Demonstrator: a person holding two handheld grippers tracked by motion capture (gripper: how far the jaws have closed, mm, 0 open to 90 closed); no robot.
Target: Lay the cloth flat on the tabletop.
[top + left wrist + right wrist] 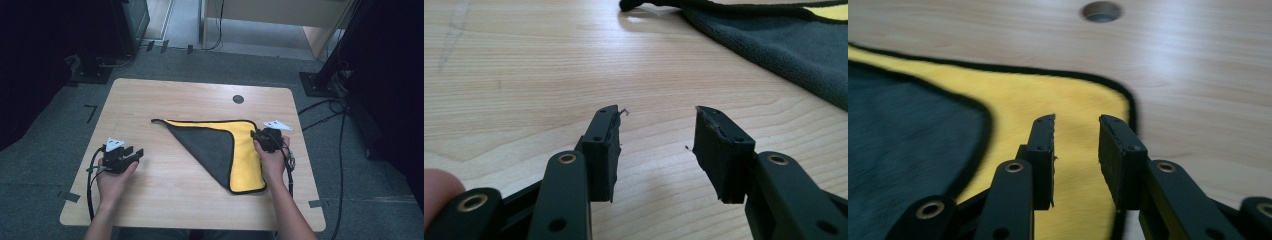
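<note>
A yellow cloth (247, 150) with a black hem lies on the wooden table (165, 100). One corner is folded over, so its dark grey side (212, 145) faces up as a triangle. My right gripper (260, 134) hovers over the cloth's far right corner (1108, 97), jaws slightly apart with nothing between them. The yellow surface (1048, 100) shows under its fingertips, the grey flap (903, 135) to their left. My left gripper (131, 152) rests at the table's left, open over bare wood (524, 75), well apart from the cloth's grey edge (784, 50).
A round cable hole (238, 99) sits in the table behind the cloth, also seen as the hole (1102, 11) ahead of the right gripper. Cables (330, 107) and dark stands (100, 65) lie on the grey floor around the table.
</note>
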